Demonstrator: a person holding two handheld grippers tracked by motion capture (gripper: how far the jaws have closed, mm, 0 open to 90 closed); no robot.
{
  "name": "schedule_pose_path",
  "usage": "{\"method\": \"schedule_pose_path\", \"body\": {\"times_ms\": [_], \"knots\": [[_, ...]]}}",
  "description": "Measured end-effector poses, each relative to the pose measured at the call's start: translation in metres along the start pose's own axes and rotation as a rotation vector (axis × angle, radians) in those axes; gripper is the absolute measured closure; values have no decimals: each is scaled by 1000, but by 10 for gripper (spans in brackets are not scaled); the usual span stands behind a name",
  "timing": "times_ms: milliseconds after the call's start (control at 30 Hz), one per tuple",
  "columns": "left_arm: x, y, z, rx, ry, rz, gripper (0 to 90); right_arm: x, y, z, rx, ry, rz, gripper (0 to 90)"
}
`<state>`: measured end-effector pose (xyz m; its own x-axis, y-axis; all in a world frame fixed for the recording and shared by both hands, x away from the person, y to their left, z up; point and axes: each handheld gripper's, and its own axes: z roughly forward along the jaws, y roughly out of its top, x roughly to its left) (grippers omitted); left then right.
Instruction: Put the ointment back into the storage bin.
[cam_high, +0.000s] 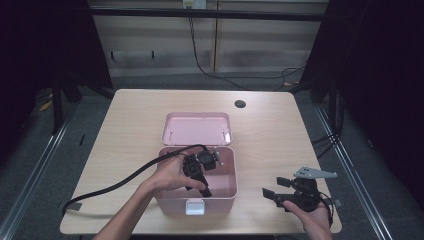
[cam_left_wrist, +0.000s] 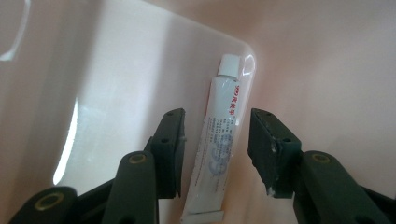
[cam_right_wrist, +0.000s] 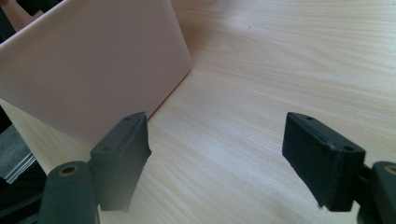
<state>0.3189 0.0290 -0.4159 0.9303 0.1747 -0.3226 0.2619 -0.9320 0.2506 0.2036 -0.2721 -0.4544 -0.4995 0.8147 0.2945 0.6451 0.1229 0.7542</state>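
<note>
A pink box (cam_high: 234, 172) stands open near the table's front, its lid (cam_high: 196, 128) tipped back behind it. My left gripper (cam_high: 202, 187) reaches down into the box. In the left gripper view a white tube (cam_left_wrist: 219, 135) with a white cap and red lettering lies on the box floor (cam_left_wrist: 130, 84) against the wall. My left gripper (cam_left_wrist: 217, 119) stands open with a jaw on either side of the tube, clear gaps on both sides. My right gripper (cam_high: 275, 186) rests open to the right of the box, low over the table (cam_right_wrist: 280, 56), its jaws (cam_right_wrist: 219, 140) wide with nothing between them.
The box's outer wall (cam_right_wrist: 93, 70) is close on the left in the right gripper view. A black cable (cam_high: 115, 185) trails from the left gripper across the table's left front. A round cable hole (cam_high: 240, 104) sits at the back right.
</note>
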Motion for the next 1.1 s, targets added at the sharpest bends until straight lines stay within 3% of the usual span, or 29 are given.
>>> {"method": "schedule_pose_path", "body": {"times_ms": [400,600,667,1100], "knots": [[-14,-7,-26,-58,44,24,567,0,0,0,0,1,1,227],[-20,-12,-42,-106,33,33,564,0,0,0,1,1,3,227],[-22,-13,-46,-113,27,15,546,0,0,0,0,1,2,227],[-31,-22,-65,-180,47,39,515,0,0,0,-1,0,1,227]]}}
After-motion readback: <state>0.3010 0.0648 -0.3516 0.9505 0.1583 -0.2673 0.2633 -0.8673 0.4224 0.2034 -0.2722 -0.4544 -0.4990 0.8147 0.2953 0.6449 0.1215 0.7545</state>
